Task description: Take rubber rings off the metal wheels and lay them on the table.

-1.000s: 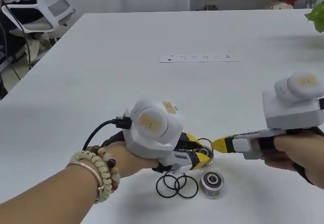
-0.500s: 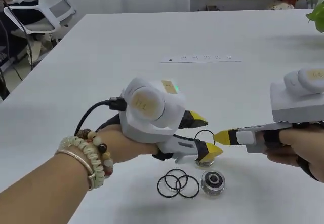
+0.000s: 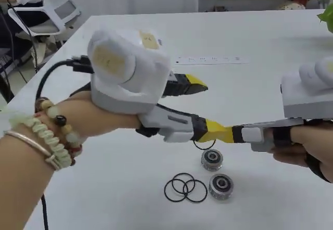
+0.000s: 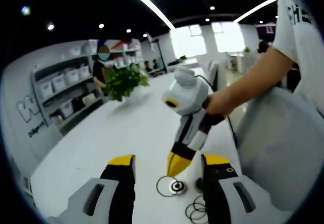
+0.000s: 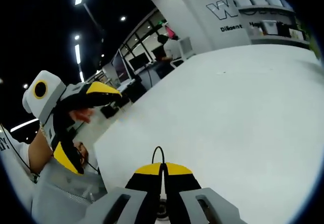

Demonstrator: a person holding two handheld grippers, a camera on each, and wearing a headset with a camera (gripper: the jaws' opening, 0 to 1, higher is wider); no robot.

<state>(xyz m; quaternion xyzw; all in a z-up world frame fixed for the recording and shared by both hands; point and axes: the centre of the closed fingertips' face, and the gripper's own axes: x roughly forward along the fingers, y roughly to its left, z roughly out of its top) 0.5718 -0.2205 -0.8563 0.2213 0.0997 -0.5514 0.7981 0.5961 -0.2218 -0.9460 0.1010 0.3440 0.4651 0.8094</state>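
The right gripper (image 5: 163, 169) has its jaws clenched on a rubber ring (image 5: 158, 148), whose thin loop pokes past their tips, just above a metal wheel (image 3: 212, 158) on the desk (image 3: 130, 188). The left gripper (image 3: 208, 110) hangs higher with its jaws released. Three loose rings (image 3: 183, 187) lie beside a second wheel (image 3: 221, 186).

Office chair (image 3: 40, 28), far left. Plant leaves (image 3: 328, 16), far right. Flush socket strip (image 3: 210, 60), centre, far. Shelving with white bins (image 4: 61, 89), background.

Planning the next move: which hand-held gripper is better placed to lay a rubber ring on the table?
Right. The right hand-held gripper is shut on a rubber ring, low over the table; the left hand-held gripper is open, empty and raised higher.
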